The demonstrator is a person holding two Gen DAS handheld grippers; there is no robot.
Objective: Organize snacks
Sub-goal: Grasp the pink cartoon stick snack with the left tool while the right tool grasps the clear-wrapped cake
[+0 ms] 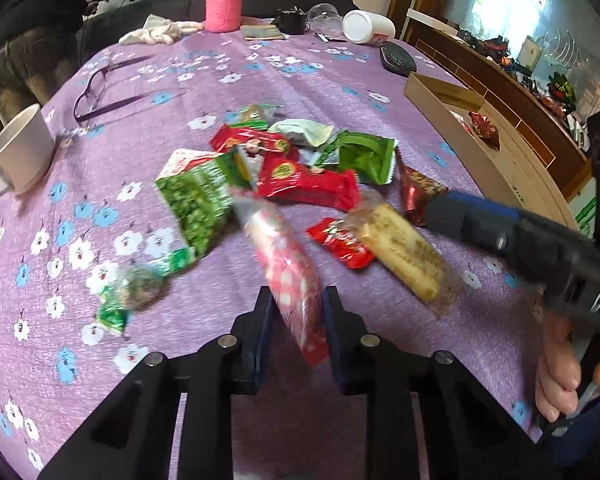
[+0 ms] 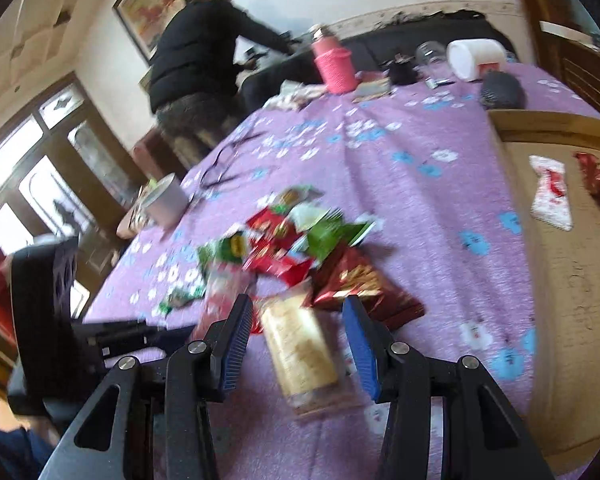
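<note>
Left wrist view showed your left gripper clamped narrow on a long red-and-white checked snack packet, blurred and lifted above the purple flowered tablecloth. Just right of it lay a pale yellow biscuit bar in clear wrap, touching a small red sachet. Beyond them sat the heap of snacks: a green pea bag, red packets and a green pouch. Your right gripper stood wide, its blue pads on either side of that biscuit bar without touching it, a dark red foil packet just ahead. Farther right, the shallow cardboard box held a white-and-red packet and a dark red one. A white ceramic cup stood well left of the heap, near purple-framed glasses.
</note>
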